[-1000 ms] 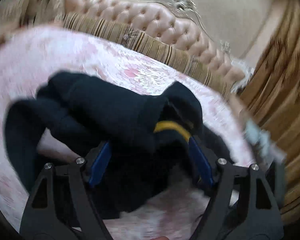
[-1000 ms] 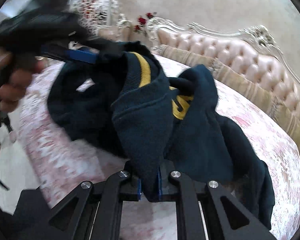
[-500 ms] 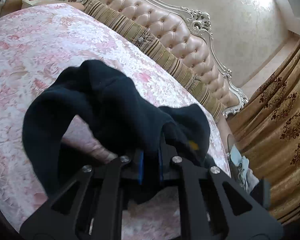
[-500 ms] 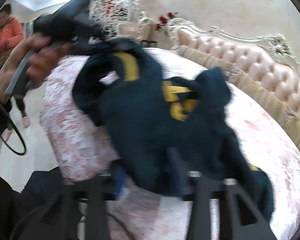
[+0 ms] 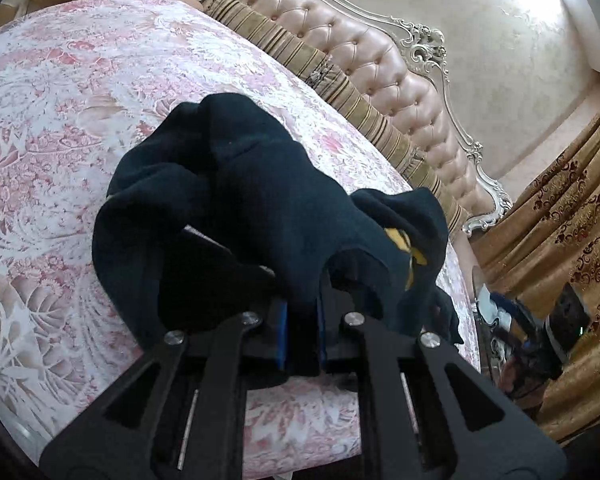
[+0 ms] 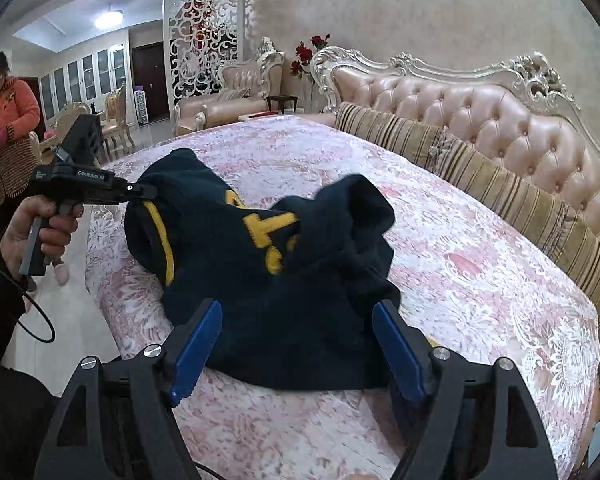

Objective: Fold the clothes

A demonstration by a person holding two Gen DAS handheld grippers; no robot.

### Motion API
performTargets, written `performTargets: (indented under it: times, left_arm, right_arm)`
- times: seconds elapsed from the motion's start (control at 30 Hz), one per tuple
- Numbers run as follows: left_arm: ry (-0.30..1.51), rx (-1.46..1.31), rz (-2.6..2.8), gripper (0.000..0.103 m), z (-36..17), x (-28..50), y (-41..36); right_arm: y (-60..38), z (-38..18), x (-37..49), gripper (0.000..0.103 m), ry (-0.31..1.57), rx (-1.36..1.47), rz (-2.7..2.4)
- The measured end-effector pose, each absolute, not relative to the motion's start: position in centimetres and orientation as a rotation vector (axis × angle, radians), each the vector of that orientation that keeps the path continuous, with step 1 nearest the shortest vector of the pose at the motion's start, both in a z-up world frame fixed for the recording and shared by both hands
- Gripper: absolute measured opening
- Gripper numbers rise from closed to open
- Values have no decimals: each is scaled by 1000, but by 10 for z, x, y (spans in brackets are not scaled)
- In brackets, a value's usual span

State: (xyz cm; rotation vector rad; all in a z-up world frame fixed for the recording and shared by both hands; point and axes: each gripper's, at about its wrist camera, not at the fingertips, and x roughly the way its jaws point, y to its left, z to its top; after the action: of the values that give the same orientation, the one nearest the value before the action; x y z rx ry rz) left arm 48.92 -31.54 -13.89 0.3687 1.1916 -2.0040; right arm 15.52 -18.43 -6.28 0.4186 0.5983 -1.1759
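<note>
The left gripper (image 5: 302, 334), open a second ago, now pinches the sweater (image 5: 256, 208) between its fingers; the right gripper (image 6: 296, 344) has just been opening, releasing the sweater, which lies beyond its fingers.

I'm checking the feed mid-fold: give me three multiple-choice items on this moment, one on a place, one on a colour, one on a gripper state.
1. Where does the dark garment lie?
A. on the pink bedspread
B. on the floor
C. on the armchair

2. What colour is its lettering?
A. white
B. yellow
C. red

3. How is the right gripper?
A. shut on the cloth
B. out of view
C. open, pads apart

Key:
1 A, it rests on the bedspread.
2 B, yellow letters and trim show.
3 C, its jaws have just been opening; the left gripper clamps the cloth.
</note>
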Motion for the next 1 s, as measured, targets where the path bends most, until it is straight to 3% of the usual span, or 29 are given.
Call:
performTargets:
  times: [0.1,0.37,0.4,0.47,0.5,0.73,1.0]
  left_arm:
    - [1199,365,-2001,13,-143,490,-314]
    - [1175,362,-2016,13,-138,494,-304]
    - [1170,363,-2016,13,-137,495,-303]
    - [1153,366,-2007,13,-135,498,-305]
    - [1136,368,-2000,13,-131,498,-309]
    - [923,311,-2039,12,-54,492,-374]
    - [777,347,-2293,11,61,363,-467]
  right_arm:
    - [-207,-64,145,80,542,483,-1233]
    - [-305,-94,185,78,632,489,-1238]
    - [-315,-102,190,55,662,509,-1232]
    - [-320,-109,198,21,690,505,-1193]
    - [-318,-109,202,16,701,481,-1199]
    - [-278,-40,209,13,571,342,-1217]
    - [-231,66,198,12,392,162,-1385]
